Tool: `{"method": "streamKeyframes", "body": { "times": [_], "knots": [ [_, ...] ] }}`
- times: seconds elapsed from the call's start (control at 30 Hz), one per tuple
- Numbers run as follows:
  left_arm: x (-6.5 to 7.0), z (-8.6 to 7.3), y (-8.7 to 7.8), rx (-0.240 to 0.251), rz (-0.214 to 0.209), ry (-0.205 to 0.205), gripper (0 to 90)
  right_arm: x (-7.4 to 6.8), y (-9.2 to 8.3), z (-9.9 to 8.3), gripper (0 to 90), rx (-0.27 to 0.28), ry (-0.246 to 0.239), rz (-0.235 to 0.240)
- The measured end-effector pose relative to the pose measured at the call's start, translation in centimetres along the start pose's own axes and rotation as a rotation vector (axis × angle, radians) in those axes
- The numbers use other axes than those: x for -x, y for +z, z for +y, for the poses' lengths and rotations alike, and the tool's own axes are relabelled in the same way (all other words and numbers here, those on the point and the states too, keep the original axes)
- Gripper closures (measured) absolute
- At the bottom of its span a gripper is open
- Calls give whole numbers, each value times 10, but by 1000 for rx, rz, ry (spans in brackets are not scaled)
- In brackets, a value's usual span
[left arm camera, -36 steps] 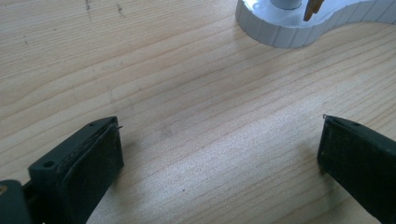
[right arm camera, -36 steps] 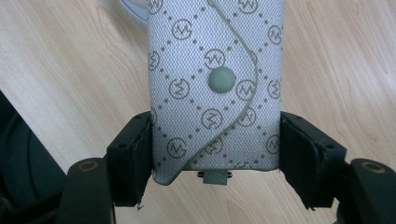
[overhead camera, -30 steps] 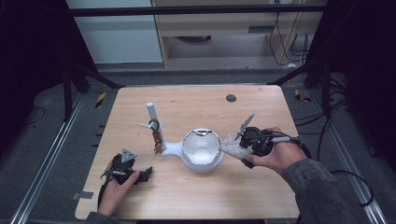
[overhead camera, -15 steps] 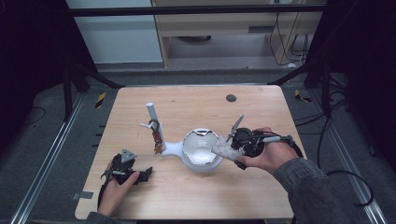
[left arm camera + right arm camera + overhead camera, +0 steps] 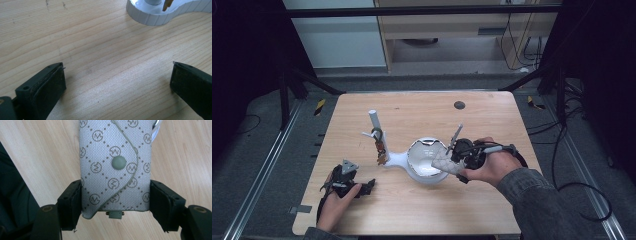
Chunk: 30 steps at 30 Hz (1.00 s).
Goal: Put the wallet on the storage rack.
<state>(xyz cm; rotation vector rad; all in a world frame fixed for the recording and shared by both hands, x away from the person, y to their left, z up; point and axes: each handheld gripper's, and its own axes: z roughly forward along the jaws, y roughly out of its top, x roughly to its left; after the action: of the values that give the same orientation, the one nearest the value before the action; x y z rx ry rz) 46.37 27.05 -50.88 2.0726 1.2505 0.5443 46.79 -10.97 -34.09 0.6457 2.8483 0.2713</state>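
Here, a person stands at a wooden counter point(image 5: 422, 210) with a two-jaw gripper in each hand, seen from above and from a camera on each gripper.

The right gripper point(image 5: 451, 159) is held over the right-hand middle of the counter, and its jaws are clamped on a small grey fabric key pouch point(image 5: 115, 167). In the right gripper view the pouch sits upright between the two black jaws, each pressing one of its long sides. The pouch has a woven diamond pattern with round monogram marks, a curved flap and a single round snap button point(image 5: 118, 162) near its middle. A small metal fitting pokes out at its lower edge. From above, the pouch point(image 5: 446, 162) hangs at the right rim of a white bowl point(image 5: 422, 161); whether it touches that rim cannot be told.

The bowl is part of a white stand whose base runs left to an upright white post point(image 5: 375, 127) with side pegs, where a few small keys or charms point(image 5: 380, 150) hang.

The left gripper point(image 5: 368, 186) rests low near the counter's front left corner, well apart from the stand. Its jaws stand wide apart with only bare wood between them, and the ribbed edge of the white stand base point(image 5: 160, 15) lies farther ahead.
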Motion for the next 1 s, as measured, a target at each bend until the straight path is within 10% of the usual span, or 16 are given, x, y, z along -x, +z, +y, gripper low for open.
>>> {"method": "streamKeyframes", "body": {
  "times": [1.0],
  "knots": [
    [0,0,0,0,-1,1,0,3,32,56,316,-73,-54,46]
  ]
}}
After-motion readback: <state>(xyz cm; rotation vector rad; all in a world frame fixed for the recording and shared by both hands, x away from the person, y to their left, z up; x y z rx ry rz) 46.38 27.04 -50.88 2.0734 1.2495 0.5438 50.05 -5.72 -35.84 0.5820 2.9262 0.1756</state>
